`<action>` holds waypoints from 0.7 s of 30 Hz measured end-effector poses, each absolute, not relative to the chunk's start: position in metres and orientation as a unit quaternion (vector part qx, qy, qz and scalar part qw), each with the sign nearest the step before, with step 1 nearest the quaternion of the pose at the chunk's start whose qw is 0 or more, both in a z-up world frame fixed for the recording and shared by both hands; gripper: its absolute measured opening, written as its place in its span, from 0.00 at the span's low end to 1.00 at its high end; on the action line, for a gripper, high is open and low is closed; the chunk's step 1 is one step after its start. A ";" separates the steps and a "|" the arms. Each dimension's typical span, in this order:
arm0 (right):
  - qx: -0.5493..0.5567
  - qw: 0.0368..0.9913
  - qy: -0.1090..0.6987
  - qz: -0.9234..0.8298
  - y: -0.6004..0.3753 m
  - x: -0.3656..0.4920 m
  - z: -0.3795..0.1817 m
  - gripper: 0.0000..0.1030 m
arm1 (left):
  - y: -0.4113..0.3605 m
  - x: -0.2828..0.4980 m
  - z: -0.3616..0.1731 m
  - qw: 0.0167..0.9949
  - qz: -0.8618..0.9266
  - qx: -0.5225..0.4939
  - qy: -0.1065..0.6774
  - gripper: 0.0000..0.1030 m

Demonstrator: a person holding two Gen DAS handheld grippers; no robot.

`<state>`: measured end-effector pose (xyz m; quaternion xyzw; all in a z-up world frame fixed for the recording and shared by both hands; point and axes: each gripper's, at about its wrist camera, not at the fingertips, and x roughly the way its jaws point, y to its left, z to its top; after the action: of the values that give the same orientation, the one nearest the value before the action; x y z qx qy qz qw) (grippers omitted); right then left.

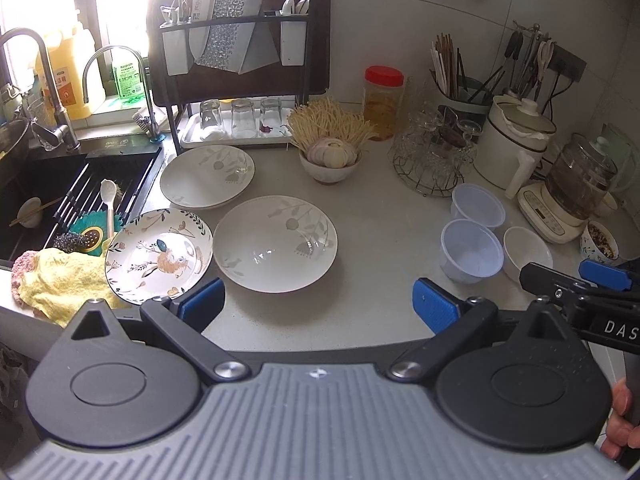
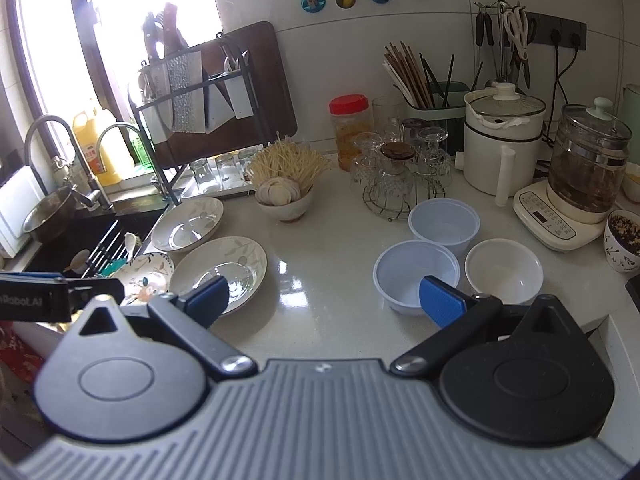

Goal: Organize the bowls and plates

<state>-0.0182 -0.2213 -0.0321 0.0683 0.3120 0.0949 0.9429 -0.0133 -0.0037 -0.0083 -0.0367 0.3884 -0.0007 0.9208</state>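
Observation:
Two grey-leaf plates lie on the white counter, one near (image 1: 275,248) (image 2: 219,267) and one farther back (image 1: 207,176) (image 2: 188,229). A smaller floral plate (image 1: 158,254) (image 2: 145,276) sits left of them by the sink. Two clear plastic bowls (image 1: 471,250) (image 1: 477,208) (image 2: 416,273) (image 2: 444,224) and a white ceramic bowl (image 1: 526,252) (image 2: 504,270) stand at the right. My left gripper (image 1: 318,306) is open and empty, just short of the near plate. My right gripper (image 2: 324,300) is open and empty, over bare counter between plates and bowls.
A sink (image 1: 48,200) with a drain rack is at the left, with a yellow cloth (image 1: 60,284) on its edge. A bowl of garlic and enoki mushrooms (image 1: 330,160), a dish rack with glasses (image 1: 236,124), a wire glass stand (image 1: 432,160), a white pot (image 1: 512,144) and a kettle (image 1: 576,184) line the back.

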 end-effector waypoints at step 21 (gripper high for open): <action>0.065 0.940 0.315 0.115 -0.223 -0.033 -0.037 1.00 | -0.007 -0.036 -0.016 0.916 0.011 -0.047 0.399 0.99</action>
<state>-0.0329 -0.2229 -0.0368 0.0655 0.3154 0.1148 0.9397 -0.0356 -0.0069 -0.0164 -0.0469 0.3988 0.0112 0.9158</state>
